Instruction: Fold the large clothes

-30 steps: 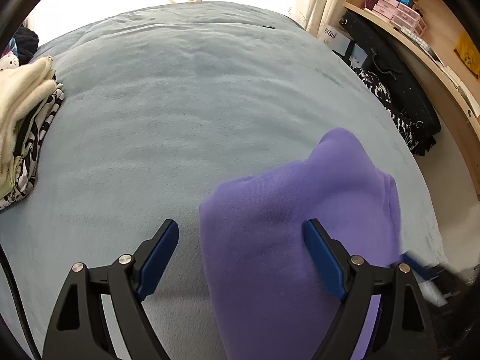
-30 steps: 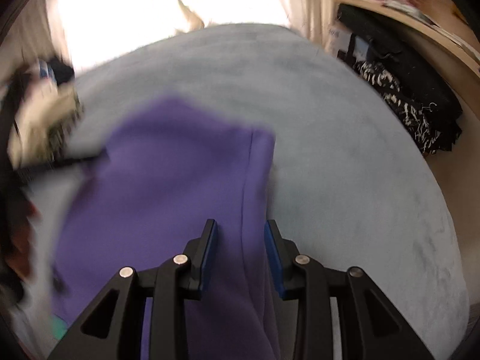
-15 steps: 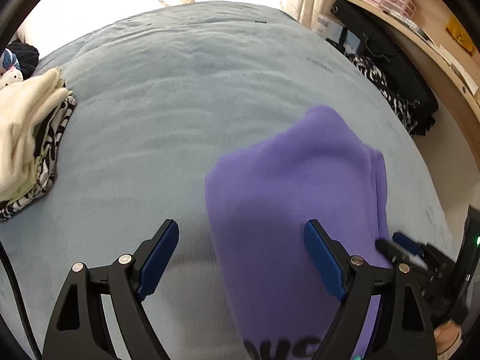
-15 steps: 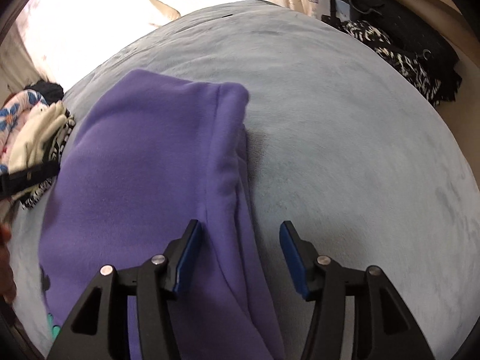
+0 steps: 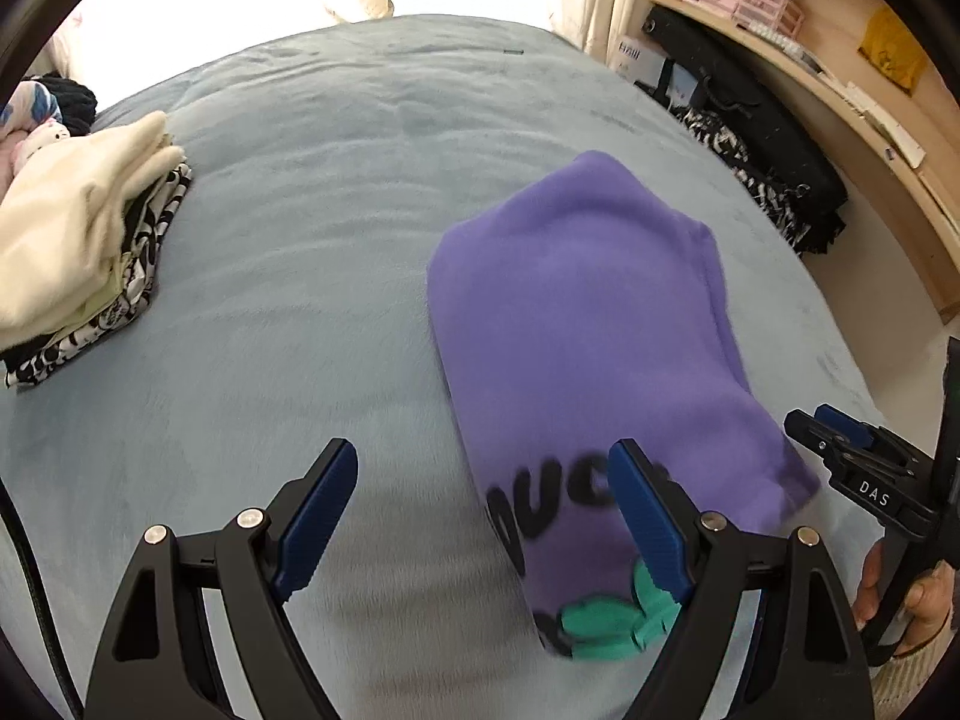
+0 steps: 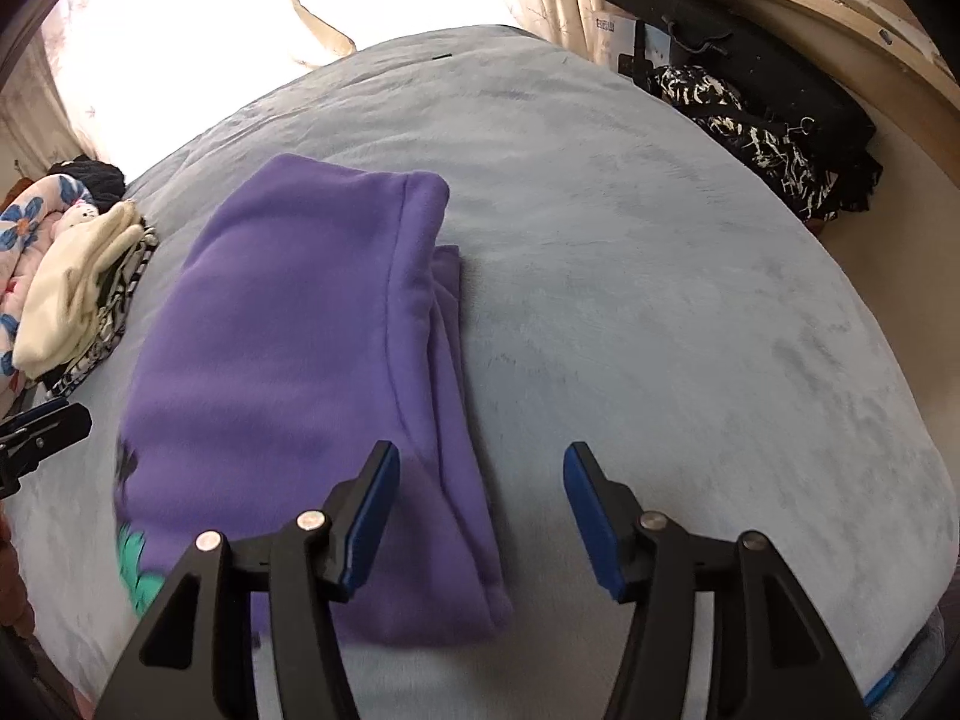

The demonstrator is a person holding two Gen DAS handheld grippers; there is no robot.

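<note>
Purple fleece (image 6: 288, 348) lay folded into a long bundle on the grey-blue bed (image 6: 660, 300), near edge close to both grippers, far end toward the window. Black lettering and a green print showed at the near end in the left view, blurred. A doubled edge with a seam ran along its right side, a second layer peeking out beneath. Touched by neither tool.

Left gripper (image 5: 480, 516): jaws wide apart, empty, hovering above the near-left corner, right finger overlapping the print in view. Right gripper (image 6: 480, 516): jaws spread, empty, left finger over the doubled edge, right finger over bare bed.

Judged: a fold just laid, hands free; next either a final halving or a tidy-up. To do well: pinch the near end at both corners, catching every layer including the peeking one; lift together, carry evenly to the far end, match edges before letting go. Fleece thick and springy — likely to bulge, so press flat afterwards. Risk: grabbing only the top layer and dragging the fold open.

Pile of folded clothes (image 5: 78, 240) at the bed's left, well apart. Dark bags (image 6: 762, 120) beyond the right edge, under a shelf (image 5: 840, 96).
</note>
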